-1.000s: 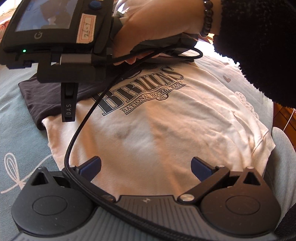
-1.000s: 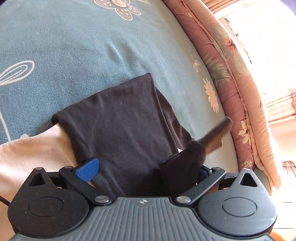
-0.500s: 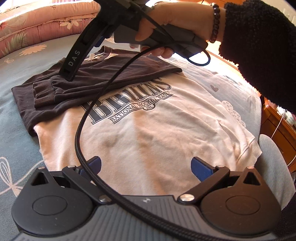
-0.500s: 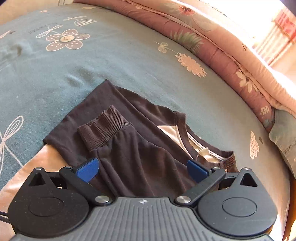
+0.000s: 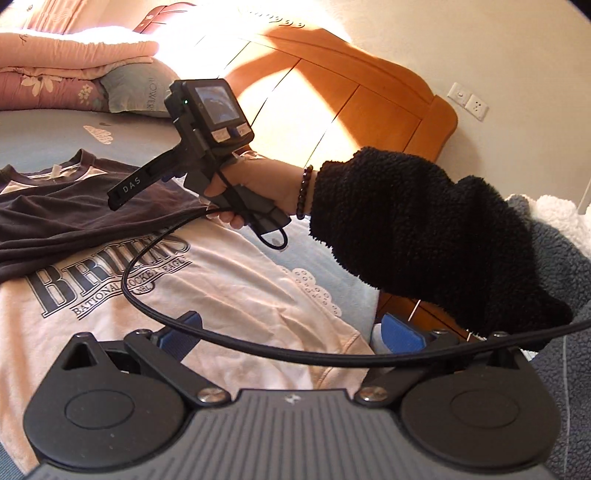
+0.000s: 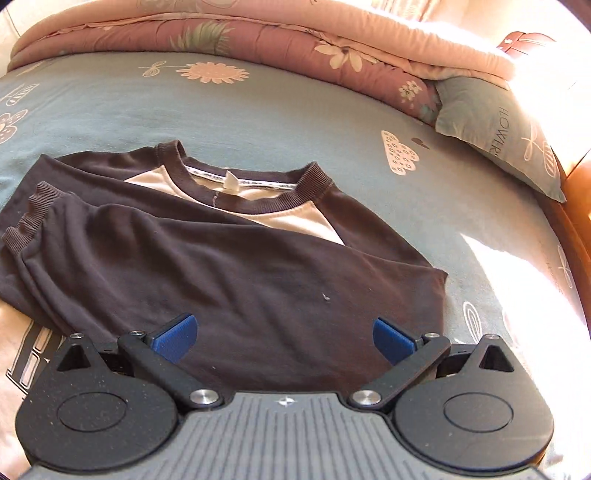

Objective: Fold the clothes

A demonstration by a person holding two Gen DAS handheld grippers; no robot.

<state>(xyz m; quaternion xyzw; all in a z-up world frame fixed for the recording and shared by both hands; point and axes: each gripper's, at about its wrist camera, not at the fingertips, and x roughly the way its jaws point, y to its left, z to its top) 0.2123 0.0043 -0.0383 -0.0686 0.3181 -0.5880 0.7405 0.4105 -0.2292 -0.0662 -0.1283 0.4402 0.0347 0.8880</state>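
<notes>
The cream cotton sweatshirt with dark brown sleeves [image 6: 236,266] lies flat on the bed [image 6: 258,110], soft and limp. Both the left gripper [image 5: 291,330] and right gripper [image 6: 282,336] hover with fingers spread, empty; its hem looks best to pinch.

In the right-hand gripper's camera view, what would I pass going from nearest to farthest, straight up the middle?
Right gripper, open → dark folded sleeves → sweatshirt collar → blue-green bedsheet → floral quilt.
</notes>
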